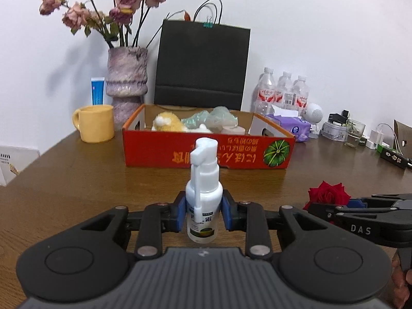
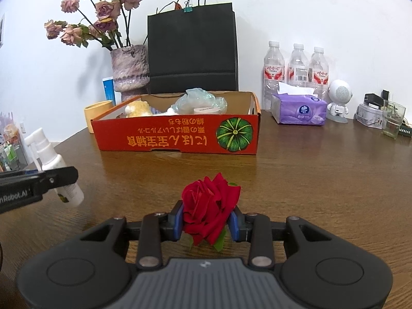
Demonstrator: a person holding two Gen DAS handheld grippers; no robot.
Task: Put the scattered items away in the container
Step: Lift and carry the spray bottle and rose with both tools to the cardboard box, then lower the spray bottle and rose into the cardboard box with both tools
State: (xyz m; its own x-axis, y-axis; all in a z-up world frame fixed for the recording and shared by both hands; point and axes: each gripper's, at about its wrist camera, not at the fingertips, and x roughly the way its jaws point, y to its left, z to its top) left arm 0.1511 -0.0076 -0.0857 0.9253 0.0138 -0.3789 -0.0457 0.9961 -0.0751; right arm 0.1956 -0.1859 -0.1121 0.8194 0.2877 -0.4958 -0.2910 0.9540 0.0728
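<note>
Your left gripper (image 1: 204,212) is clamped on a white spray bottle (image 1: 204,193), its blue pads pressing the bottle's body from both sides; the bottle stands upright between them, nozzle arm folded down along its front. In the right wrist view the same bottle (image 2: 55,170) hangs tilted above the counter (image 2: 322,180), clear of the wood. Your right gripper (image 2: 207,222) is clamped on a red rose (image 2: 209,206), the bloom squeezed between the blue pads with green leaves showing underneath; from the left wrist view the rose (image 1: 328,193) sits just right of your left gripper.

Ahead of both grippers, well apart from them, stands the red cardboard box (image 2: 177,135) with a green pumpkin printed on its front. Inside it lie a yellow plush toy (image 1: 167,123), a crumpled clear plastic bag (image 2: 199,101) and a round white tub (image 2: 207,110).

Behind the box a black paper bag (image 1: 202,64) leans at the wall. To its left are a purple vase (image 1: 127,82) of dried roses and a yellow mug (image 1: 95,123). To the right of the box sit a purple tissue pack (image 2: 300,109), 3 water bottles (image 2: 297,67) and a small white robot figure (image 2: 338,100)
</note>
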